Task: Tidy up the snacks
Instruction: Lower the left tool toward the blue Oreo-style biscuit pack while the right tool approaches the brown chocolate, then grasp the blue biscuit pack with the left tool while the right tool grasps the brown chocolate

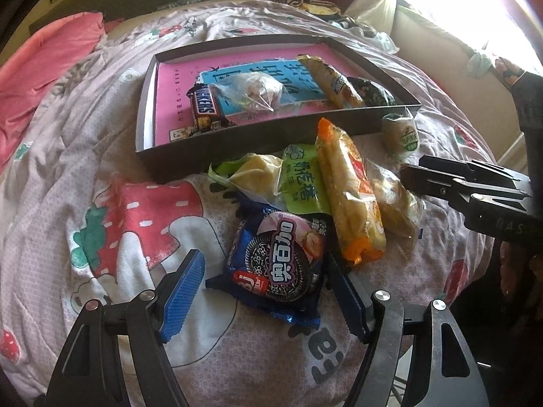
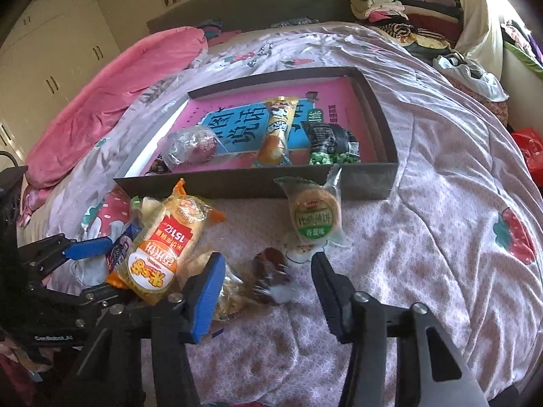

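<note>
The left gripper (image 1: 264, 288) is straddling the Oreo pack (image 1: 278, 264) without pinching it; the right gripper (image 2: 268, 291) is bracketing a small dark snack (image 2: 271, 276) – contact unclear. Crowding close: a corn-stick bag (image 2: 163, 251), a green-labelled cake (image 2: 315, 213). Beyond, a Snickers bar (image 1: 203, 108) is lying in the box (image 1: 237, 135).

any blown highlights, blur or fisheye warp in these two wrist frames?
Left wrist: window light at top right is blown out, and the dark cardboard tray's rim bows from fisheye. Right wrist: the small dark-red wrapped snack between the gripper fingers is smeared; black vignette fills the corners.
</note>
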`<state>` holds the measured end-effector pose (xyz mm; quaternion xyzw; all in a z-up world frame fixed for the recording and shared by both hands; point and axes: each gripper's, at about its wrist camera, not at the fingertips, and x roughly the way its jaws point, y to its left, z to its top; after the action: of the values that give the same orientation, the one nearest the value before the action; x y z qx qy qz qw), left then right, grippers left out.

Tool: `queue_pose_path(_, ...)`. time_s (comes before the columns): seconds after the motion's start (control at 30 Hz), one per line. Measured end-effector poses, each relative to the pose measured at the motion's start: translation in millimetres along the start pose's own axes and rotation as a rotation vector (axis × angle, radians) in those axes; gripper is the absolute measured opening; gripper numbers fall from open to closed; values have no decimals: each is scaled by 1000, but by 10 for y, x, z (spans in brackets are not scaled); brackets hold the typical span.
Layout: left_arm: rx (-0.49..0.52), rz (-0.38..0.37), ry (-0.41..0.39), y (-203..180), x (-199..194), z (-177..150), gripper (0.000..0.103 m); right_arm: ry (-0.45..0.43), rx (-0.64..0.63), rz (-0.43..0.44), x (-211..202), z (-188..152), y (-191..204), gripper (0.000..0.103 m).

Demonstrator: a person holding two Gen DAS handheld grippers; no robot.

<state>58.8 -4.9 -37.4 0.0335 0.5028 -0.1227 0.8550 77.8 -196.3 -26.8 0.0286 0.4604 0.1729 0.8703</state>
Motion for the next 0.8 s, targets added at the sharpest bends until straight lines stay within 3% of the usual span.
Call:
queue_pose_path(0.3,-11,0,4,19,51,-13,75,10,12,14,41,-2,-39,45)
queue_pose_path(0.43,-15,6,3,18,70,-14,75,24,-30,-49,81,-15,-40,41)
queue_pose_path(0.8,-54,-20,-6,79,116,-15,76,59,-67,-32,131,-71,-6,32)
